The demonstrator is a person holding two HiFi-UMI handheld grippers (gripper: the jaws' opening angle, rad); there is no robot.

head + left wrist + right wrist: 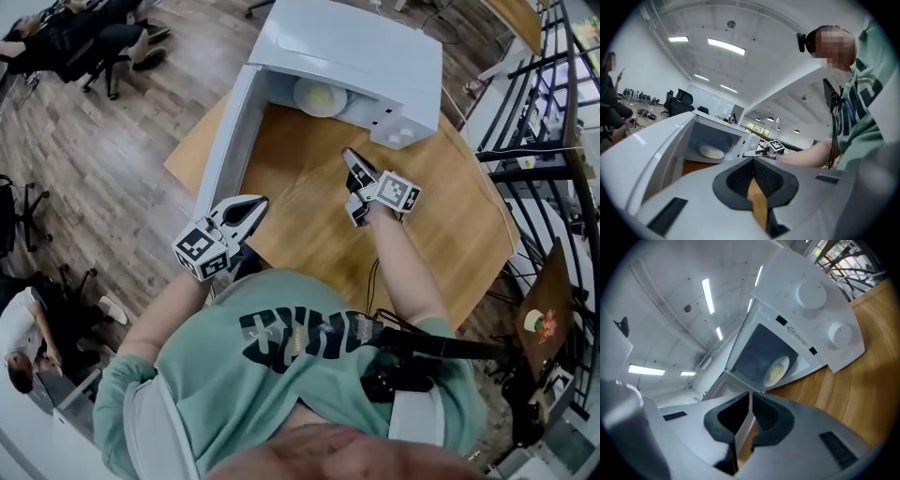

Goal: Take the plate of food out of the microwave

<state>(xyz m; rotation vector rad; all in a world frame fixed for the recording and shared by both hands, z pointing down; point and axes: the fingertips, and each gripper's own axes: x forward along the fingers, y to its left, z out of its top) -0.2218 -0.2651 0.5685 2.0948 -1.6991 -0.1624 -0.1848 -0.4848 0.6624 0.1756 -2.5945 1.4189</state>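
Although both grippers are out in front of the microwave [347, 47], neither has anything in its grip.

Nearest the camera: the person's green T-shirt [281, 375], with both forearms reaching toward the microwave.

Left gripper [259, 202]: level with the free edge of the microwave's open door [225, 131], on the near side of it, marker cube [202, 251] trailing. Its own view shows the pads [740, 176] clenched tip to tip, with only bare wood showing through the slit below them.

Right gripper [348, 156]: over the table [309, 225], in front of the microwave's opening and well apart from it, pointing toward the cavity. Its marker cube [398, 192] sits behind the jaws. Jaws are closed flat against each other and empty.

Table: light wood, carrying the microwave at its far end, bare between the grippers and the appliance.

Microwave: white, door swung fully open at the left of the opening. The control panel is to the right of the opening and has two round knobs [811, 294].

Plate of food [319, 97]: a white plate with a pale yellowish portion on it, resting on the floor of the microwave's cavity, about midway across. Neither gripper touches it.

Surroundings: a wood-plank floor [122, 141] left of the microwave, with office chairs [23, 211] standing on it. A seated person [66, 37] is farther off on that side. Dark metal racks [553, 112] stand to the microwave's right.
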